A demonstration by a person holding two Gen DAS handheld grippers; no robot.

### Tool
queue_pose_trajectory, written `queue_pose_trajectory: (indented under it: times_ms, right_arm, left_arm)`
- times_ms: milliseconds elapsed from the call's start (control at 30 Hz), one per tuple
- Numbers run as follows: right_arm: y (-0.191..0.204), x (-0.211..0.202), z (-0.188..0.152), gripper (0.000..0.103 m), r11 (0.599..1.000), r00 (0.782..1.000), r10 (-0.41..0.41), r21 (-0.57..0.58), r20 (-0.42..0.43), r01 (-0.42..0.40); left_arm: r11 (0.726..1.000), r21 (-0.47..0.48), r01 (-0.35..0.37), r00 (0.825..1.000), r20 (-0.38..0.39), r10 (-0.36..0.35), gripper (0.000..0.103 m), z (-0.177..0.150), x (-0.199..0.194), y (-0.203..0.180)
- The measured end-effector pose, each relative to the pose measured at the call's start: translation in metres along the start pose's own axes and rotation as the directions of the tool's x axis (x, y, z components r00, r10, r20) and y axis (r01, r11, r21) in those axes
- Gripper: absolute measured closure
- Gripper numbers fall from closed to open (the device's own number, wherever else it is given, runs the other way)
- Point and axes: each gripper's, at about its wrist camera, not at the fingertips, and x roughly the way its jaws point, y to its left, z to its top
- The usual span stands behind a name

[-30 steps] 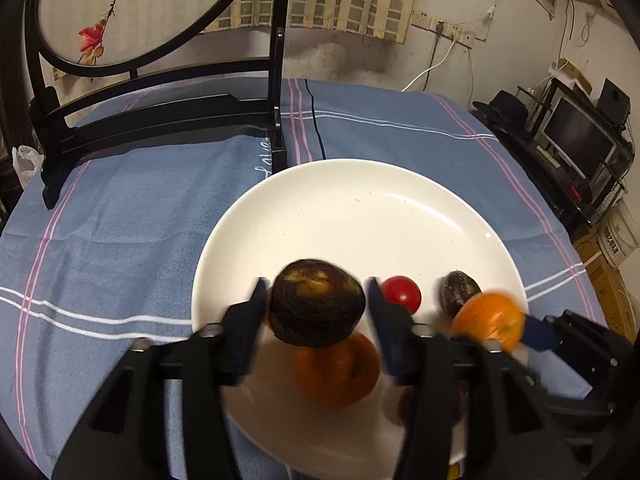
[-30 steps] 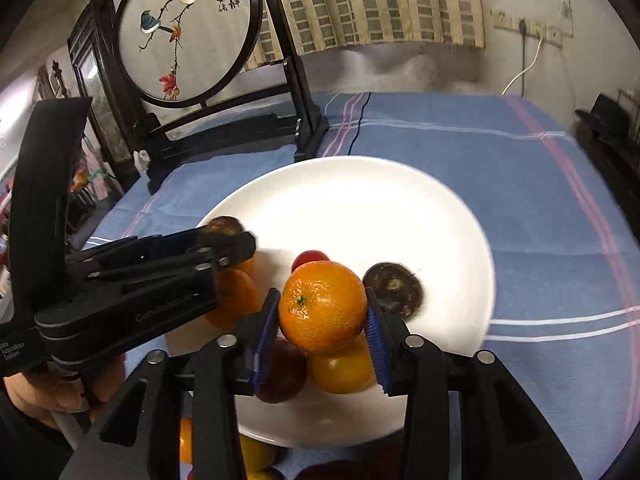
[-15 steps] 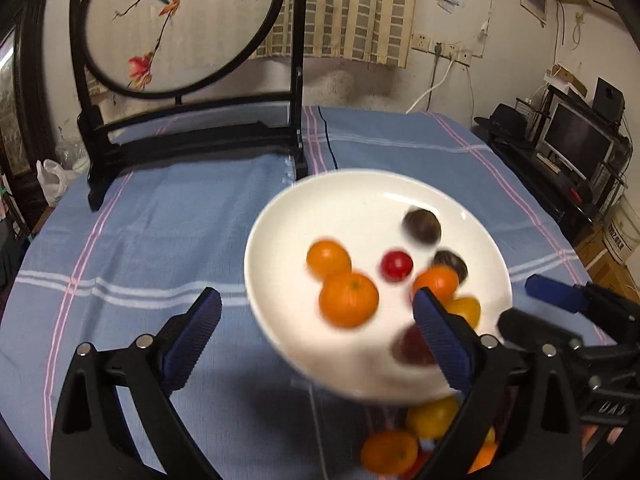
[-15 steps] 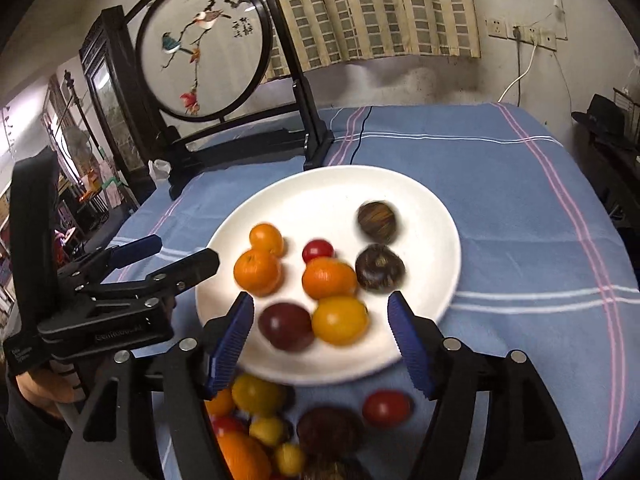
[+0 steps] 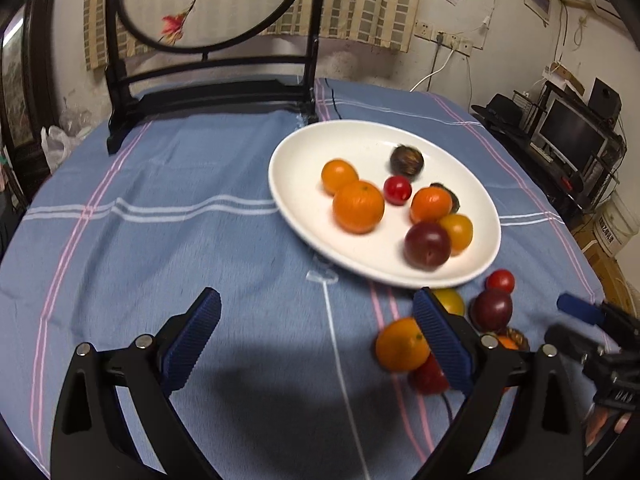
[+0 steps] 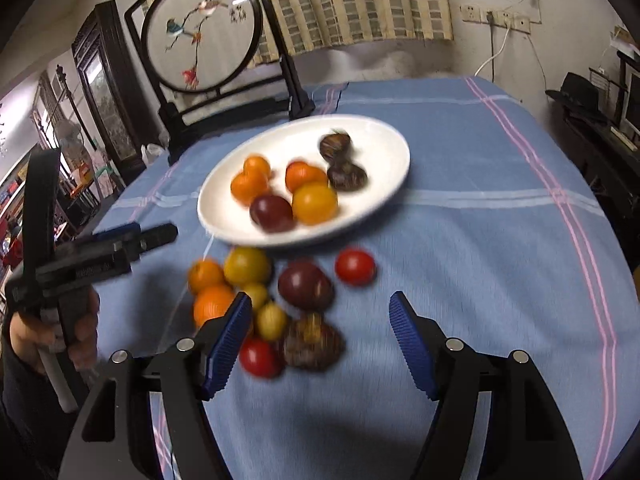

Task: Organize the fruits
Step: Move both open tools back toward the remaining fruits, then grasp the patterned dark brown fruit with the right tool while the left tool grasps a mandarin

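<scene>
A white plate (image 5: 304, 184) on the blue striped cloth holds several fruits, among them an orange (image 5: 358, 206) and a dark plum (image 5: 427, 245). In the right wrist view the plate (image 6: 372, 148) lies beyond a loose heap on the cloth: a dark plum (image 6: 306, 284), a red tomato (image 6: 355, 266), a brown fruit (image 6: 314, 344) and small oranges and yellow ones. My left gripper (image 5: 316, 308) is open over bare cloth, left of a loose orange (image 5: 402, 344). My right gripper (image 6: 320, 300) is open above the heap, its pads off the fruit. Each gripper shows in the other's view: the right gripper (image 5: 568, 320), the left gripper (image 6: 156, 232).
A black stand with a round embroidered screen (image 5: 208, 80) stands at the table's far side, just behind the plate. A plastic bag (image 5: 56, 144) sits off the left edge. Shelves with a monitor (image 5: 572, 136) are to the right, past the table edge.
The left gripper let go of a dark brown fruit and the right let go of an orange on the plate. Both opened and drew back toward me, bringing the loose heap into view.
</scene>
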Motion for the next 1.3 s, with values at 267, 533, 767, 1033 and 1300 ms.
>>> queue_pose_trajectory:
  times_ms: [267,533,767,1033,1300]
  right_arm:
    - [0.015,0.003,-0.03,0.033,0.988,0.992,-0.108,-0.114,-0.058,0.101]
    - [0.017,0.018,-0.032,0.039,0.98,0.983,-0.147,-0.152,-0.112,0.129]
    - [0.021,0.037,-0.019,0.049,0.975,0.98,-0.153,-0.182,-0.13,0.129]
    - [0.018,0.04,-0.013,0.061,0.991,0.99,-0.073,-0.122,-0.119,0.058]
    - [0.011,0.017,-0.015,0.061,0.998,0.999,-0.022,-0.062,-0.046,0.019]
  left_arm:
    - [1.0,-0.02,-0.009,1.0,-0.008,0.009,0.008,-0.013,0.004,0.014]
    - [1.0,-0.01,0.015,1.0,-0.016,-0.015,0.008,-0.015,0.004,0.013]
    - [0.999,0.013,0.032,0.999,-0.03,-0.031,0.008,-0.018,0.008,0.009]
    - [0.999,0.024,0.042,0.998,-0.038,-0.041,0.008,-0.02,0.009,0.006]
    - [0.996,0.078,0.048,0.998,-0.046,-0.044,0.008,-0.024,0.009,-0.004]
